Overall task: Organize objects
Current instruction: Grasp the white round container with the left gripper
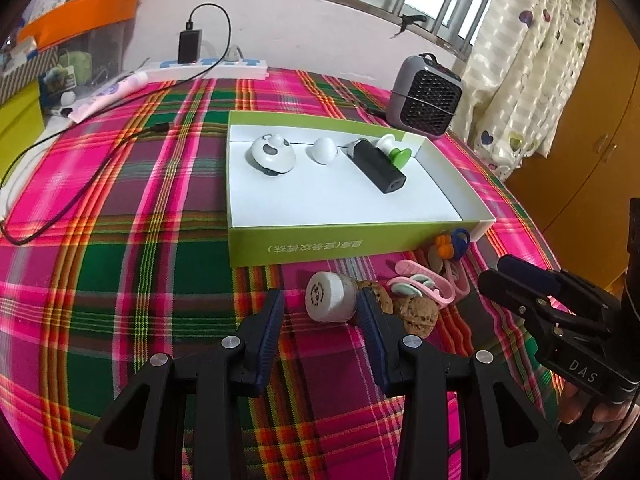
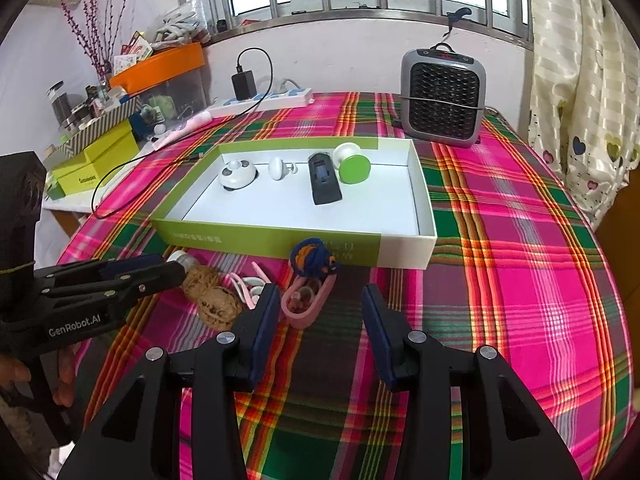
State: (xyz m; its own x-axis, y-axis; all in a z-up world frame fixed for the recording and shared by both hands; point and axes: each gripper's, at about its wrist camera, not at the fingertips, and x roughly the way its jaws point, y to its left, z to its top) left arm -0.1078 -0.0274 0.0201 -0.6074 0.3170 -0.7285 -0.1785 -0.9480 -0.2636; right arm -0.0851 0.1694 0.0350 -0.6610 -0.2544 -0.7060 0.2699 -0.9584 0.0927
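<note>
Left gripper (image 1: 320, 312) around the white jar, right gripper (image 2: 320, 312) idle before the green box (image 1: 340, 246).

I see the white jar (image 1: 330, 298) lying just in front of the box, between my left fingers; contact unclear. Right jaws gape, empty; walnuts (image 1: 414, 314) beside the jar.

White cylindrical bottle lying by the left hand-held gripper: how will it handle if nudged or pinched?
The small white cylindrical bottle lies on its side on the plaid tablecloth, so a nudge would likely roll it. It looks light, probably plastic. The left hand-held gripper has open jaws beside it; the smooth round wall may slip.
</note>
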